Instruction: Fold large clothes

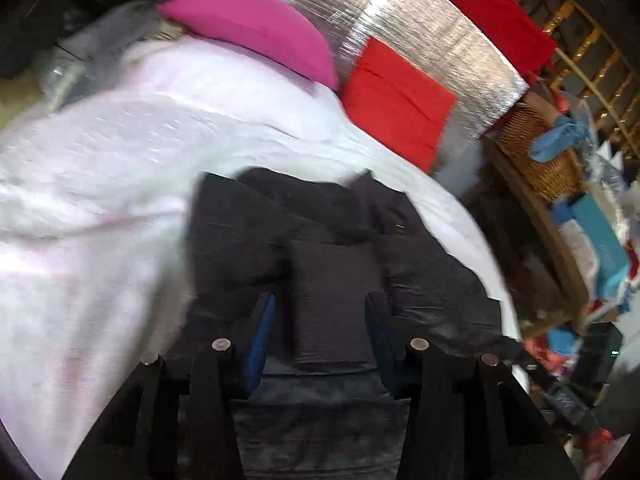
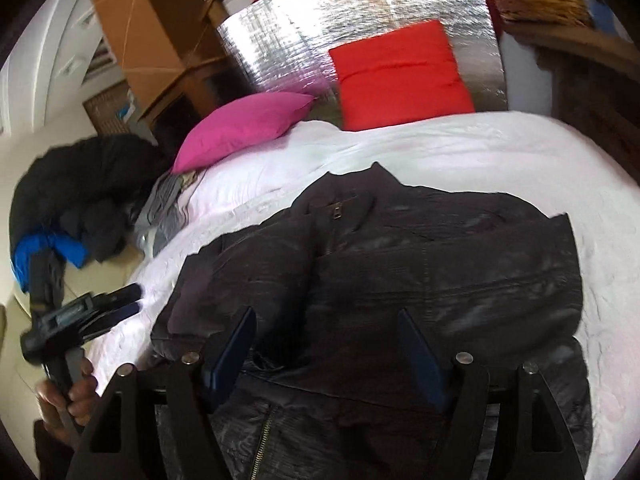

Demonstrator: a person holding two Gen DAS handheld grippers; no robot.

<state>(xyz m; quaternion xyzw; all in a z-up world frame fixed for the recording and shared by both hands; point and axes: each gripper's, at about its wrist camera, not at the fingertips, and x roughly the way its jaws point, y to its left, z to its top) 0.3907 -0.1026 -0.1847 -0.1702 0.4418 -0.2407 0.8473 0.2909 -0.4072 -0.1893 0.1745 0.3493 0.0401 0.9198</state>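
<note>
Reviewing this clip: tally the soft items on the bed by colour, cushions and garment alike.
Pink: 1, the pink cushion
Red: 1, the red cushion
Black: 1, the black jacket spread on the white bedcover
Total: 3

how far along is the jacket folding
Partly done: the black jacket lies on the white bed with its left sleeve already folded across the front. In hand: nothing. The right gripper hovers open over the hem; the left gripper sits beside the jacket. Left: the right side looks unfolded, and the body still needs folding.
</note>
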